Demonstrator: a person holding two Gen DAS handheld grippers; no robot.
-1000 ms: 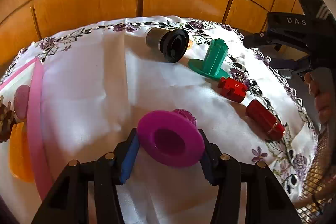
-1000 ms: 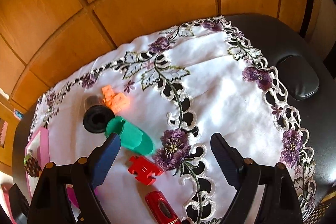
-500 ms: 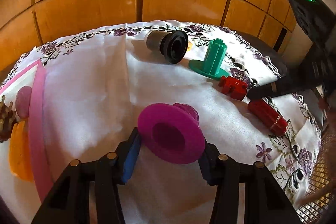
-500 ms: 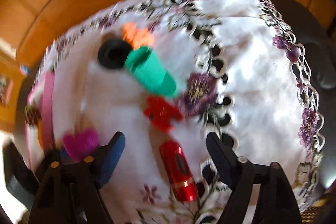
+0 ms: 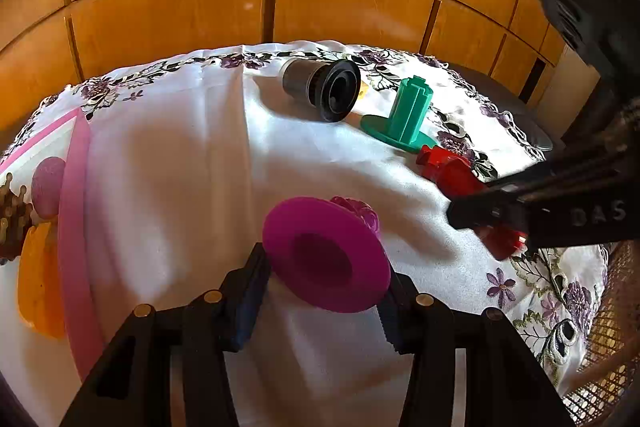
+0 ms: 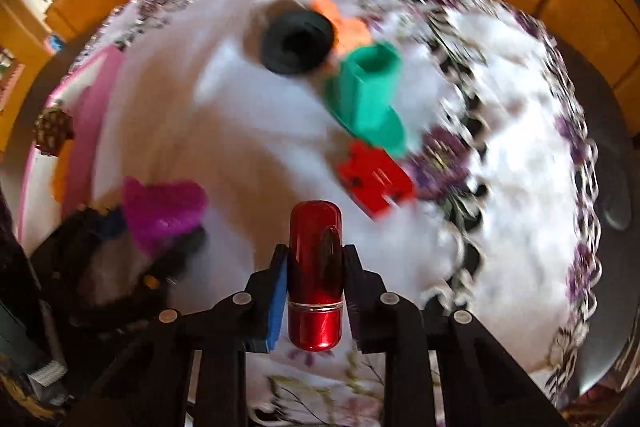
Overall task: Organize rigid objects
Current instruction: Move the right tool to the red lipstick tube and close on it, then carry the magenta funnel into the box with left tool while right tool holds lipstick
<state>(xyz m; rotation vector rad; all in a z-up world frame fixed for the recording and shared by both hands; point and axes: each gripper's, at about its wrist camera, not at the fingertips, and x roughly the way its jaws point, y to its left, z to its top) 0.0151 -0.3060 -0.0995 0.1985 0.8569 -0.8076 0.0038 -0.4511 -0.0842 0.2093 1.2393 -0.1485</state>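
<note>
Gripping, right claw (image 6: 316,291): its two pads press on either side of a glossy red capsule (image 6: 316,267), which stands lengthwise between them over the white embroidered cloth (image 6: 248,147).
Left claw (image 5: 320,291): clamped on the wide rim of a magenta flanged piece (image 5: 326,253), the flange facing the camera and the ribbed stem pointing away.
Landmark: the green flanged post (image 5: 410,115), upright on its round base on the cloth.
Red puzzle-shaped block (image 5: 444,169): just in front of the green post, nearly touching its base, lying flat.
Red capsule, from the left wrist view: beyond the red block on the near side of the green post, mostly hidden behind the right claw's black fingers.
Black-and-grey cylinder (image 5: 324,89): just left of the green post, lying on its side with its dark open end turned toward the camera.
Orange piece (image 6: 344,23): behind the cylinder and green post, toward the cloth's far edge; blurred, so its shape is unclear.
Pink tray (image 5: 74,227): well to the left of the green post, at the cloth's left edge, holding an orange item (image 5: 38,283), a pinkish round item (image 5: 48,183) and a brown spiky item (image 5: 12,219).
Desk (image 6: 608,187): dark surface showing to the right of the green post, past the cloth's lace edge.
Backdrop: wooden panelling (image 5: 200,7) behind the green post.
</note>
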